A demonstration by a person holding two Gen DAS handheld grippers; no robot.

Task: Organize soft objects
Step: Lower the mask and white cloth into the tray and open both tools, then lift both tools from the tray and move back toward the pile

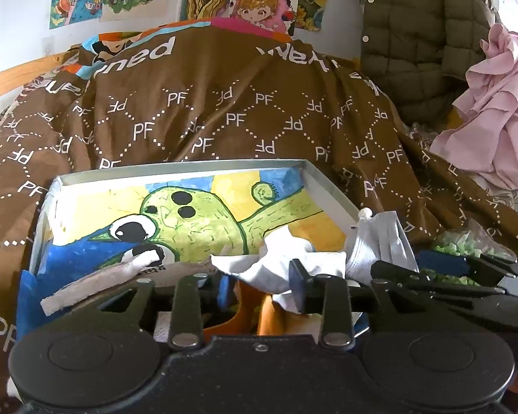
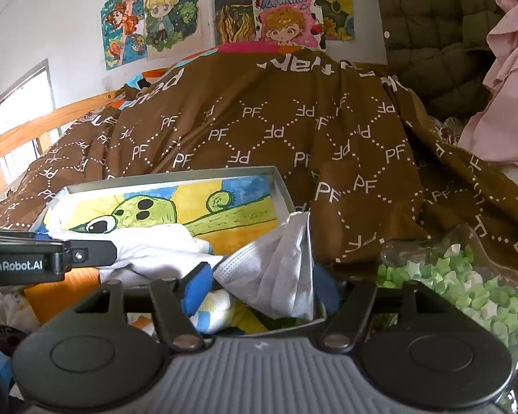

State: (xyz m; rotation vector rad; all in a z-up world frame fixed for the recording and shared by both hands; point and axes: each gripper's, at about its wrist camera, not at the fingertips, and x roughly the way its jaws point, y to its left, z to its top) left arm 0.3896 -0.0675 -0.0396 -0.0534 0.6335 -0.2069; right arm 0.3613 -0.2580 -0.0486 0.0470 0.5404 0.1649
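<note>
My right gripper [image 2: 259, 286] has its jaws spread around a white mask [image 2: 276, 258] at the box's [image 2: 279, 179] near corner. My left gripper's [image 1: 245, 279] jaws bracket a white cloth [image 1: 286, 262] inside it, not clamped.

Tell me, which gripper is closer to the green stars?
Right. The right gripper sits just left of the green stars; the left gripper is farther left, over the picture box.
</note>
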